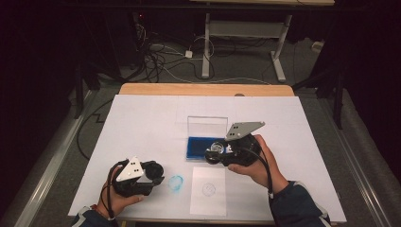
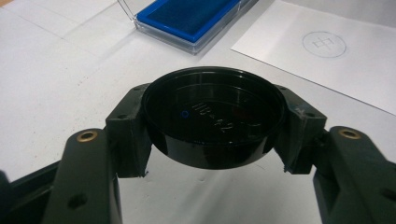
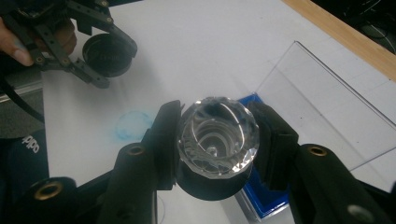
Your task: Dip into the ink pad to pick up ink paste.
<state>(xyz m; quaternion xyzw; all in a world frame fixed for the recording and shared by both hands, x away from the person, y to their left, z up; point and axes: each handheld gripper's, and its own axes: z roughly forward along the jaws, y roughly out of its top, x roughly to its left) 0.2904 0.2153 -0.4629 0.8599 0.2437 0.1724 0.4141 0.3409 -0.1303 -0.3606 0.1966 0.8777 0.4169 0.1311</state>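
White paper covers the tabletop [image 1: 142, 123] in a dark room, with cables strewn on the floor beyond. Nearest the camera, at lower left of the high view, the person's left gripper [image 1: 153, 172] is clamped on a round black plastic cap [image 2: 214, 122], held just above the sheet and away from the work, apparently to keep it clear of ink. Just right of it lies a smudged blue ring of ink [image 1: 175, 183] on the paper, and beside that a small white sheet bearing a faint circular stamp impression [image 1: 208, 189], probably a test print. Farther up, near centre frame, the right gripper [image 1: 213, 154] is closed around a round stamp with a faceted clear crystal-like handle and black base [image 3: 218, 140], its jaws pressing both sides. It is poised over the blue ink pad in a clear plastic case [image 1: 198, 147], base downward, seemingly to load the stamp with ink; whether the base touches the pad cannot be told. The case's transparent lid [image 1: 207, 125] stands upright behind, leaving the pad open.
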